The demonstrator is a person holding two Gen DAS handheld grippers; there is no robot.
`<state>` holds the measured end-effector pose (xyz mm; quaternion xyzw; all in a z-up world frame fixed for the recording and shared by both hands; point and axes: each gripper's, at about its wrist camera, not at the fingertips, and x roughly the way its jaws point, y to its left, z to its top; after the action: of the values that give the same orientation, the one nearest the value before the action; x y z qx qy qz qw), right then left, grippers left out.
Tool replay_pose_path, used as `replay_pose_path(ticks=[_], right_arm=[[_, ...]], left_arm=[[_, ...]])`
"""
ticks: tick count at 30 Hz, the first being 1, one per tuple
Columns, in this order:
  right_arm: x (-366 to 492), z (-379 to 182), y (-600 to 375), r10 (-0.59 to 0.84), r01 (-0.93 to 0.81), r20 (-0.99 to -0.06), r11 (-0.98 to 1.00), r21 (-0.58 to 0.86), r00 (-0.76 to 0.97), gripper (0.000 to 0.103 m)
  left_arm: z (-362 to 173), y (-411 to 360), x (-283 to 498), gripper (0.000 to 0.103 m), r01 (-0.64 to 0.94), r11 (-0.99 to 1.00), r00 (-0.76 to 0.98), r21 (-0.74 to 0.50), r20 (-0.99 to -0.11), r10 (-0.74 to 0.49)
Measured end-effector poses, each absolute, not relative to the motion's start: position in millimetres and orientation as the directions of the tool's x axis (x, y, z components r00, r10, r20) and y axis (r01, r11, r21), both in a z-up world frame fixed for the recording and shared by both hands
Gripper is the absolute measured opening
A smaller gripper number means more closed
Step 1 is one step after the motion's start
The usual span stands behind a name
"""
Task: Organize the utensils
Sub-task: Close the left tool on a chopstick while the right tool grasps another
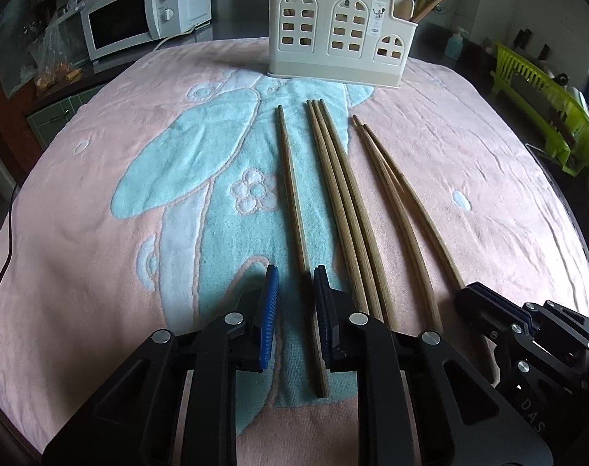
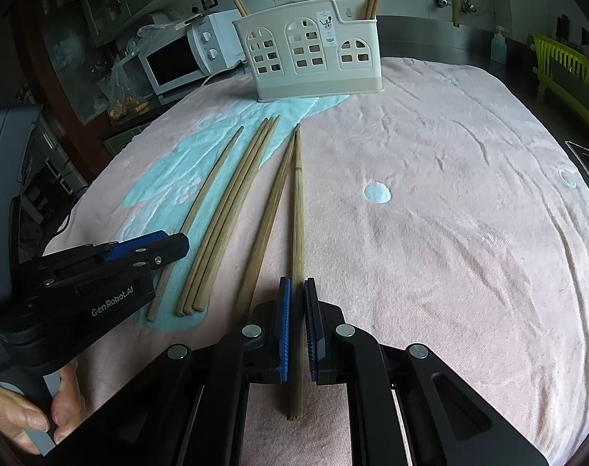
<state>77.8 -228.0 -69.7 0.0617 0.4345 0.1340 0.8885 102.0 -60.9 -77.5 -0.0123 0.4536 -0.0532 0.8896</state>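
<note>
Several wooden chopsticks lie side by side on a pink and blue towel [image 1: 100,194]. My left gripper [image 1: 296,272] is open and straddles the leftmost chopstick [image 1: 294,209], its blue pads apart from the wood. My right gripper [image 2: 297,283] has its pads narrowly around the rightmost chopstick [image 2: 297,233]; whether they press it I cannot tell. A bundle of three chopsticks [image 1: 343,202] and another chopstick [image 1: 391,209] lie between. A cream utensil holder [image 1: 333,35] with window cutouts stands at the towel's far edge and holds a few chopsticks; it also shows in the right wrist view [image 2: 310,58].
A white microwave [image 1: 139,19] stands at the back left. A green dish rack [image 1: 547,108] sits at the right. A black cable [image 1: 3,252] runs along the left edge. The towel [image 2: 450,213] is bare to the right of the chopsticks.
</note>
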Motion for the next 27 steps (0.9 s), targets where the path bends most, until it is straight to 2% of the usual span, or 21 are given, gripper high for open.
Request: replay_pose_path(ticks=[9, 14, 27], right_arm=[[78, -70, -229, 0.299, -0.184, -0.754, 0.954, 0.235, 0.585, 0.007], [77, -70, -229, 0.304, -0.185, -0.752, 0.953, 0.242, 0.585, 0.007], [76, -70, -226, 0.278, -0.187, -0.759, 0.960, 0.207, 0.588, 0.007]], left_arm=[[-80, -67, 99, 0.018, 0.109, 0.994, 0.597, -0.030, -0.797, -0.090], [-79, -60, 103, 0.008, 0.141, 0.990, 0.584, -0.032, -0.805, -0.109], [-80, -57, 105, 0.010, 0.162, 0.986, 0.572, -0.037, -0.811, -0.124]])
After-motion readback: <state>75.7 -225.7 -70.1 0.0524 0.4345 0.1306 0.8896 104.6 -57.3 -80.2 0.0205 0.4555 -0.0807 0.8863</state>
